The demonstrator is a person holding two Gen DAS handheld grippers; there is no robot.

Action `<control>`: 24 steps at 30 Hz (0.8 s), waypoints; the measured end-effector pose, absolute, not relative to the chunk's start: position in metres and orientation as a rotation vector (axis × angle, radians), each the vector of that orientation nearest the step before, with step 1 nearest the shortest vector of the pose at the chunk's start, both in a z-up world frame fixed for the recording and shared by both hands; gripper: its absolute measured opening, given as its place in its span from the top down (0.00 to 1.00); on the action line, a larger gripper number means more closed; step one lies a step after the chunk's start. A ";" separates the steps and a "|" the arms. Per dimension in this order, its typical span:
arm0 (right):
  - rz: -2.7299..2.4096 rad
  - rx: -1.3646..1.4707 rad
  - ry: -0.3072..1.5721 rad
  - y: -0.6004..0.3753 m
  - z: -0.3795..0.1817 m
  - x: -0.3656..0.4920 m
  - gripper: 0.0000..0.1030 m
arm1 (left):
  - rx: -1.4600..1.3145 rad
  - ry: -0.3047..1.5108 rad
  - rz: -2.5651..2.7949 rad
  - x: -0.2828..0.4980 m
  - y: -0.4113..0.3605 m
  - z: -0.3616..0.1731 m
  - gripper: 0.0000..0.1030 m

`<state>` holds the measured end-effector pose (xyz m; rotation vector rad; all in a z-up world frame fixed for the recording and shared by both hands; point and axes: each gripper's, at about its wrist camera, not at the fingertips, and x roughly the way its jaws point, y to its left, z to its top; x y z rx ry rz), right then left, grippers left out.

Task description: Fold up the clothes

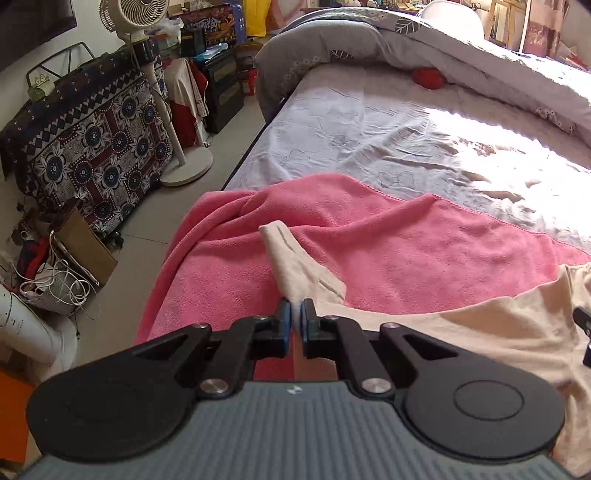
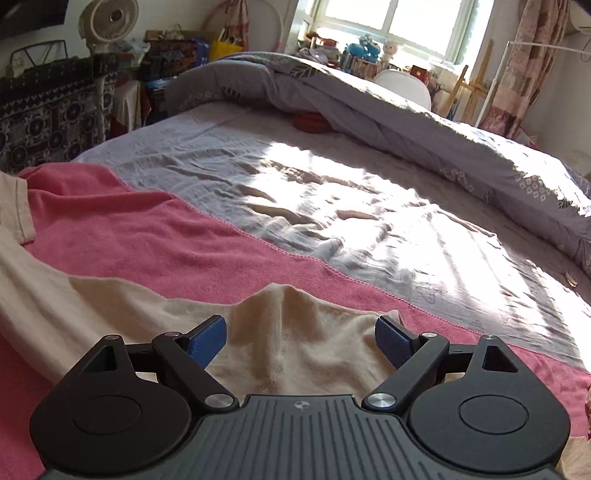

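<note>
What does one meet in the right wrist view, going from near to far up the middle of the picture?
Right tool, open → beige garment bunched between its fingers → pink towel → wrinkled pale bedsheet in sunlight → grey duvet → window.

Around me: bed (image 1: 369,122) with wrinkled pale sheet, grey quilt (image 2: 406,110) bunched at far side, pedestal fan (image 1: 147,22) on floor, patterned cloth cover (image 1: 96,140) beside it, window (image 2: 391,18) behind.
</note>
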<state>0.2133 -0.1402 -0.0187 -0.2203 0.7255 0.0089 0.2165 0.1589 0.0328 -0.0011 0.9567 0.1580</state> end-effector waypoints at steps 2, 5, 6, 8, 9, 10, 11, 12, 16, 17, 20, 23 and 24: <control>-0.011 -0.157 0.763 -0.140 -0.025 0.240 0.07 | 0.011 0.987 0.170 0.217 0.162 0.027 0.93; -0.045 -0.092 0.889 -0.136 -0.044 0.274 0.34 | 0.012 1.018 0.178 0.214 0.165 0.018 0.93; -0.057 -0.073 0.934 -0.135 -0.050 0.284 0.77 | 0.014 1.026 0.182 0.213 0.166 0.015 0.93; -0.115 -0.035 0.929 -0.134 -0.050 0.287 0.88 | 0.015 1.034 0.186 0.213 0.166 0.011 0.93; -0.128 -0.010 0.923 -0.137 -0.048 0.287 0.90 | 0.013 1.034 0.189 0.213 0.167 0.010 0.93; -0.142 0.016 0.915 -0.139 -0.045 0.287 0.91 | 0.009 1.033 0.192 0.213 0.167 0.009 0.93; -0.157 0.059 0.892 -0.144 -0.040 0.287 0.92 | 0.003 1.023 0.194 0.213 0.167 0.010 0.93; -0.173 0.072 0.861 -0.147 -0.035 0.286 0.94 | -0.004 1.011 0.196 0.213 0.169 0.011 0.93; -0.215 0.131 0.771 -0.159 -0.023 0.292 0.94 | 0.014 0.971 0.232 0.216 0.171 0.014 0.95; -0.214 0.136 0.804 -0.162 -0.031 0.298 0.94 | 0.013 0.981 0.239 0.219 0.173 0.011 0.95; -0.208 0.145 0.922 -0.170 -0.058 0.316 0.93 | 0.009 1.021 0.256 0.225 0.182 -0.001 0.95; -0.171 0.062 0.899 -0.164 -0.051 0.312 0.86 | 0.014 1.032 0.264 0.222 0.191 -0.004 0.95; -0.157 0.020 0.901 -0.161 -0.045 0.310 0.75 | 0.016 1.034 0.266 0.221 0.194 -0.005 0.95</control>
